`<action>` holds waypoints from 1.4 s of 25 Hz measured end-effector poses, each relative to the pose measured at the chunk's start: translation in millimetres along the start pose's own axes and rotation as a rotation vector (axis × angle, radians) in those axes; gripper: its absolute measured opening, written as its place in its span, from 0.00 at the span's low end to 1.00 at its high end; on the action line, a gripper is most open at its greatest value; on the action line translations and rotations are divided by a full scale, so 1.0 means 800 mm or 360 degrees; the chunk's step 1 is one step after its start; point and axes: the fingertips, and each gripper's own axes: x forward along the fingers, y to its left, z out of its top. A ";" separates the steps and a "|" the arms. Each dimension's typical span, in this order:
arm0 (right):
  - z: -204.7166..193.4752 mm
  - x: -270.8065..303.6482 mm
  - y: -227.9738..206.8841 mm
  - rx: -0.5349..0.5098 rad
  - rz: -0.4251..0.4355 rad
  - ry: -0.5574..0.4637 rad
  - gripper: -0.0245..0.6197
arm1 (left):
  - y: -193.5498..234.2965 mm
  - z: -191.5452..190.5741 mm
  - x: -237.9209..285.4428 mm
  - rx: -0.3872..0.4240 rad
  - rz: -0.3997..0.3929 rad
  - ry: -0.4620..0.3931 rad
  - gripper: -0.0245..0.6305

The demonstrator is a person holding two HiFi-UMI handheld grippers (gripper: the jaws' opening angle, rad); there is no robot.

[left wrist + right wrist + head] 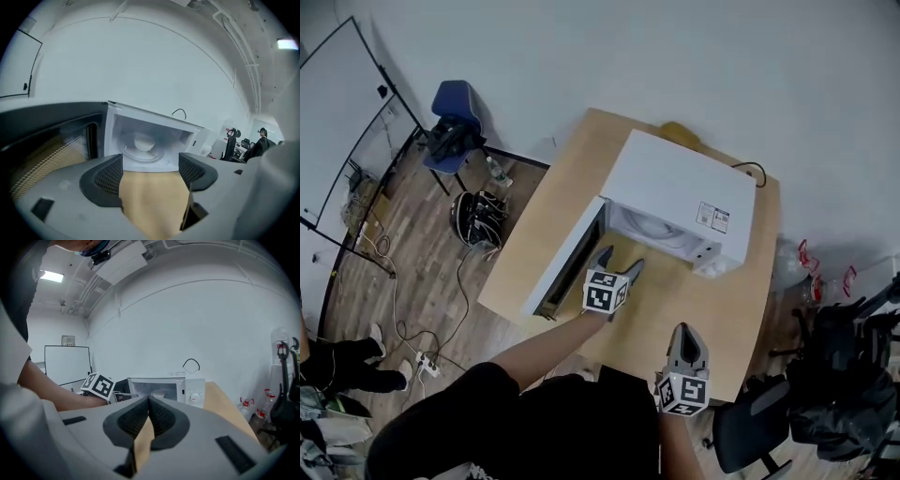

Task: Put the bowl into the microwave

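Note:
The white microwave (684, 192) stands on the wooden table (647, 309) with its door (565, 262) swung open to the left. A pale bowl (144, 141) sits on the turntable inside the cavity; the same bowl (158, 393) shows faintly in the right gripper view. My left gripper (619, 262) is open with nothing between its fingers, held just in front of the cavity mouth. My right gripper (685, 339) is shut and empty, nearer the table's front edge, well back from the microwave (168, 390).
A black cable (754, 170) loops off the microwave's top rear. A blue chair (455, 117) and cables lie on the floor to the left; a black office chair (750, 431) stands at the lower right. A whiteboard (333, 122) is at far left.

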 end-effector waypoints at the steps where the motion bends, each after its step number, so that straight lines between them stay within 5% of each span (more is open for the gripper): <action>1: 0.003 -0.007 0.008 -0.0011 0.0004 -0.0016 0.13 | -0.005 0.001 -0.021 0.0000 -0.0012 -0.0010 0.56; 9: 0.004 -0.091 0.068 0.0052 -0.0066 -0.0104 0.13 | -0.064 -0.018 -0.221 -0.0120 -0.0073 -0.0094 0.56; 14: -0.004 -0.149 0.089 0.0054 -0.0159 -0.0092 0.13 | -0.119 -0.035 -0.315 -0.0061 -0.0228 -0.0083 0.55; 17: -0.001 -0.170 0.105 0.0063 -0.0106 -0.0103 0.13 | -0.144 -0.035 -0.359 -0.0082 -0.0295 -0.0154 0.21; 26: 0.027 -0.218 0.106 -0.0024 -0.0047 -0.0149 0.13 | -0.201 0.002 -0.418 0.0255 -0.0271 -0.0424 0.08; 35: 0.014 -0.259 0.075 -0.0168 -0.0094 -0.0112 0.13 | -0.251 -0.022 -0.432 0.0306 -0.0227 -0.0438 0.08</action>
